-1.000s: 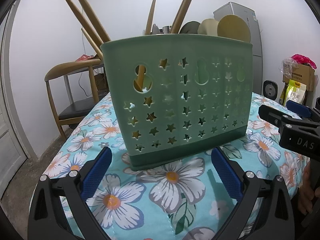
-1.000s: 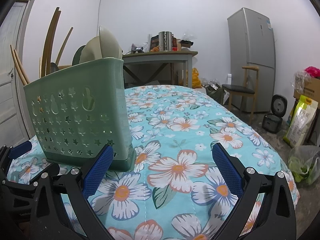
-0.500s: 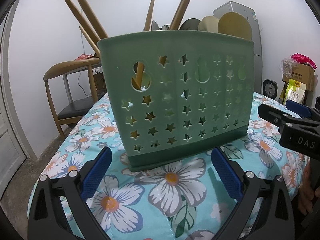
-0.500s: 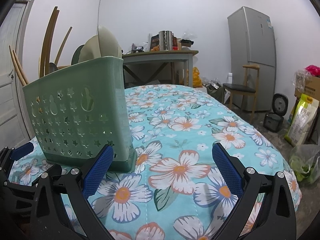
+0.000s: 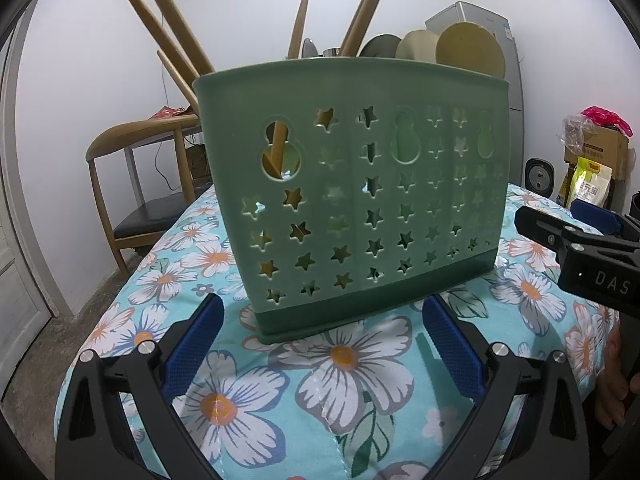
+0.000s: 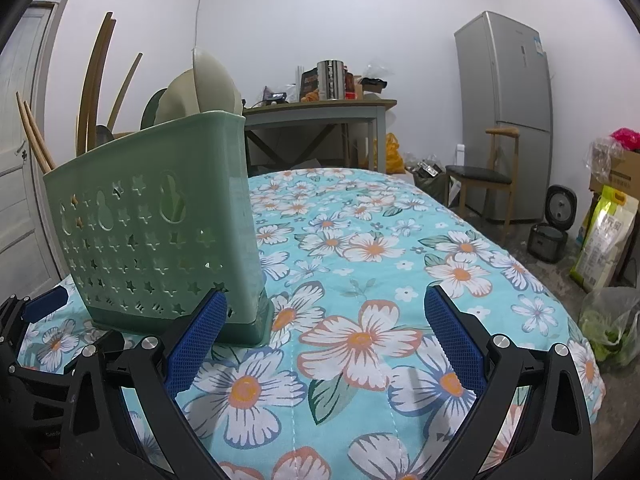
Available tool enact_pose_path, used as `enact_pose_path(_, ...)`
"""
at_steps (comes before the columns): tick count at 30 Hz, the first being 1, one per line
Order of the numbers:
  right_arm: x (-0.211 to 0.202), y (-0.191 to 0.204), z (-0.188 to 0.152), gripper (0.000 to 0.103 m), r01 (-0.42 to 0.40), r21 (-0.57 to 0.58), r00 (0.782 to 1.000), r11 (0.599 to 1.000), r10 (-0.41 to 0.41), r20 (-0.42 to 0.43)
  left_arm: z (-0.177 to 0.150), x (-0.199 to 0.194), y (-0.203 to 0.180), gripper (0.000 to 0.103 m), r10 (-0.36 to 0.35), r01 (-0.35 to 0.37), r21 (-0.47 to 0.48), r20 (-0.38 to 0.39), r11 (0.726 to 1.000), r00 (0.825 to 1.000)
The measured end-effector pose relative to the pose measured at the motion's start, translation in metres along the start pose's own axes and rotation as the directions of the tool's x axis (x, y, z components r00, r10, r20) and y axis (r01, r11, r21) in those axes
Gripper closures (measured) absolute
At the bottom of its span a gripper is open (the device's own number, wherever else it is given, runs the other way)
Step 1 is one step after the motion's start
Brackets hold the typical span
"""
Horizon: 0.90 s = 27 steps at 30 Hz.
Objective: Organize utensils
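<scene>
Both grippers, left gripper [image 5: 322,338] and right gripper [image 6: 324,334], wide apart, empty, near green caddy [image 5: 352,200].

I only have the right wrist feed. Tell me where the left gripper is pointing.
Observer: The left gripper, jaws open, points squarely at the broad starred face of the green holder.
Operator: Report anything behind that face.
Observer: A wooden handle shows through the large cutout near its left end.
Operator: Now my own side.
Observer: A hand shows below the right gripper at the left view's right edge.
</scene>
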State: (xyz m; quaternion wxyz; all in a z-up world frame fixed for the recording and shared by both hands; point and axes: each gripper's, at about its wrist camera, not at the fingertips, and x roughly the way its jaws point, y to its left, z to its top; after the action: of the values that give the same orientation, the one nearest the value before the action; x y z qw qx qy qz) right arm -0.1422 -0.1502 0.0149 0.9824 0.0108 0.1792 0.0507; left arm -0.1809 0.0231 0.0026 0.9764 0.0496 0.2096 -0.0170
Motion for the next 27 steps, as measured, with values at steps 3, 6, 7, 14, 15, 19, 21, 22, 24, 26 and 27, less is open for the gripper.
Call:
enact_pose_path(3, 0.0003, -0.0002, 0.0000, 0.008, -0.001, 0.001, 1.000, 1.000, 0.001, -0.001, 0.0001, 0.0002, 0.0000, 0.005, 0.001, -0.001, 0.001, 0.000, 1.000, 1.000)
enact_pose_path(6, 0.0002, 0.0000, 0.0000, 0.008, -0.001, 0.002, 1.000, 1.000, 0.001, 0.000, 0.0002, 0.0001, 0.0002, 0.005, 0.001, -0.001, 0.000, 0.001, 1.000, 1.000)
enact_pose_path(7, -0.0003, -0.0007, 0.0000, 0.008, 0.000, 0.001, 1.000, 1.000, 0.000, -0.001, -0.0001, 0.0006, 0.0007, 0.005, -0.001, 0.001, -0.001, 0.001, 1.000, 1.000)
enact_pose_path(14, -0.0002, -0.0006, 0.0000, 0.008, -0.001, 0.001, 1.000, 1.000, 0.001, 0.000, -0.0005, 0.0012, 0.0018, 0.005, -0.003, 0.003, -0.001, 0.003, 1.000, 1.000)
enact_pose_path(15, 0.0000, -0.0004, 0.0000, 0.008, -0.001, 0.002, 1.000, 1.000, 0.001, 0.000, -0.0007, 0.0014, 0.0021, 0.005, -0.003, 0.003, -0.001, 0.002, 1.000, 1.000)
enact_pose_path(19, 0.0002, -0.0002, 0.0000, 0.008, -0.001, 0.001, 1.000, 1.000, 0.001, 0.000, -0.0012, 0.0006, 0.0022, 0.005, -0.002, 0.002, -0.001, 0.004, 1.000, 1.000)
enact_pose_path(21, 0.0001, -0.0004, 0.0000, 0.008, 0.000, 0.001, 1.000, 1.000, 0.000, 0.000, -0.0013, 0.0004, 0.0024, 0.005, -0.003, 0.003, 0.000, 0.004, 1.000, 1.000)
enact_pose_path(22, 0.0003, -0.0002, 0.0000, 0.008, 0.000, 0.000, 1.000, 1.000, 0.000, 0.000, -0.0015, 0.0001, 0.0024, 0.005, -0.002, 0.002, 0.000, 0.004, 1.000, 1.000)
enact_pose_path(24, 0.0000, -0.0006, 0.0000, 0.008, -0.001, 0.001, 1.000, 1.000, 0.001, 0.000, -0.0017, -0.0012, 0.0020, 0.005, -0.002, 0.002, 0.001, 0.006, 1.000, 1.000)
enact_pose_path(26, 0.0004, -0.0004, 0.0000, 0.008, -0.001, 0.002, 1.000, 1.000, 0.001, 0.000, -0.0020, -0.0020, 0.0020, 0.005, -0.002, 0.002, 0.002, 0.006, 1.000, 1.000)
enact_pose_path(27, 0.0001, -0.0007, -0.0001, 0.008, -0.001, 0.002, 1.000, 1.000, 0.001, -0.001, -0.0019, -0.0017, 0.0019, 0.005, -0.002, 0.002, 0.001, 0.005, 1.000, 1.000)
